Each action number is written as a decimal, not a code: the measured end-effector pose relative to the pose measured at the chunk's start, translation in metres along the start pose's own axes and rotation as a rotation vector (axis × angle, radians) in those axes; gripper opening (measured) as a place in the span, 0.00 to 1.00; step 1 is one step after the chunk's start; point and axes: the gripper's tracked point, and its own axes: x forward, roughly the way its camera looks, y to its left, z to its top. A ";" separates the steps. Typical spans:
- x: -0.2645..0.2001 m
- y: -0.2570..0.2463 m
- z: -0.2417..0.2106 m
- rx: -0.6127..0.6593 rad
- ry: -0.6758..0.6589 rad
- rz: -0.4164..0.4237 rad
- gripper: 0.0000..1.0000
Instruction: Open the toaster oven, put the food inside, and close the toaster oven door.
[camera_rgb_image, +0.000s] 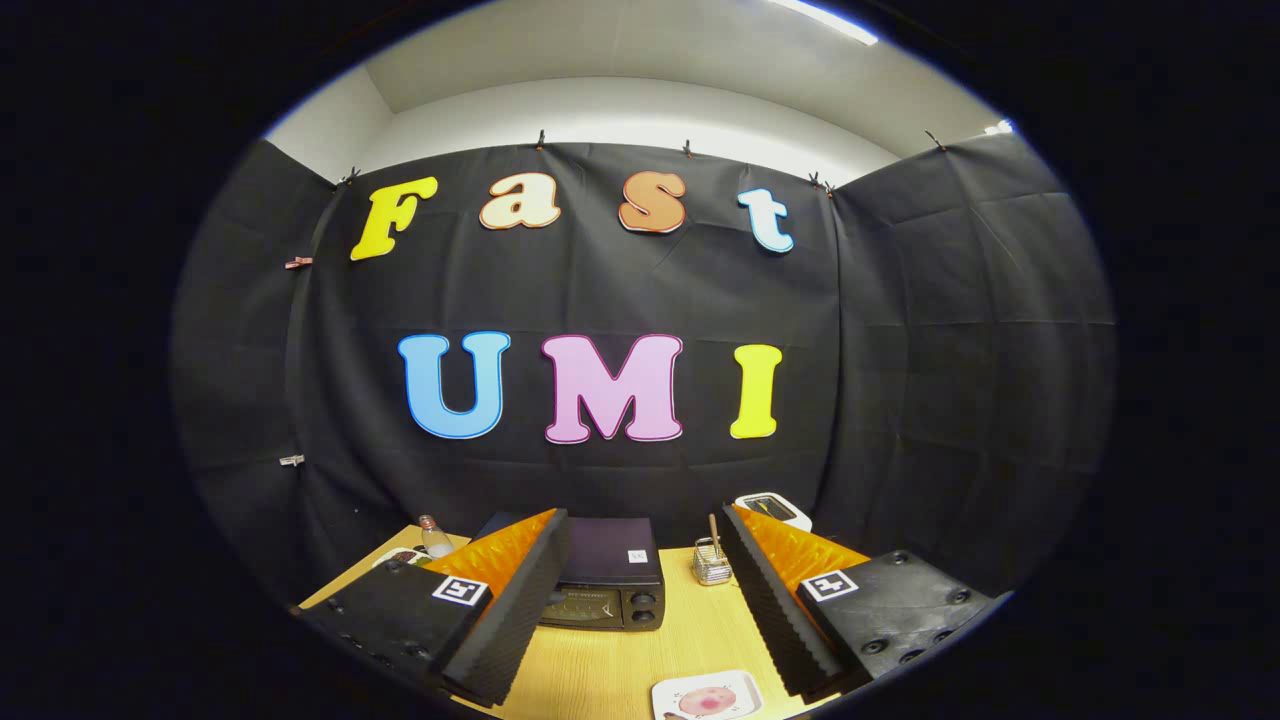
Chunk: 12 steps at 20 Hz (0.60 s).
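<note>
A black toaster oven (608, 580) stands on the wooden table (690, 640) ahead of my fingers, partly hidden by the left finger; its door looks shut. Near the table's front, between the fingers, lies a small white plate (708, 696) with a pinkish piece of food (700, 703) on it. My gripper (645, 600) is held above the table, open wide, with nothing between its fingers.
A small wire holder (711, 564) with a stick in it stands right of the oven. A white device (773, 509) sits behind it near the cloth wall. A small bottle (435, 538) and a dish (400, 556) stand at the table's back left.
</note>
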 end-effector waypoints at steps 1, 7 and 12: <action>0.004 0.002 -0.003 0.000 0.007 0.002 0.97; 0.038 0.030 -0.026 0.008 0.049 0.046 0.98; 0.078 0.072 -0.052 0.017 0.090 0.094 0.98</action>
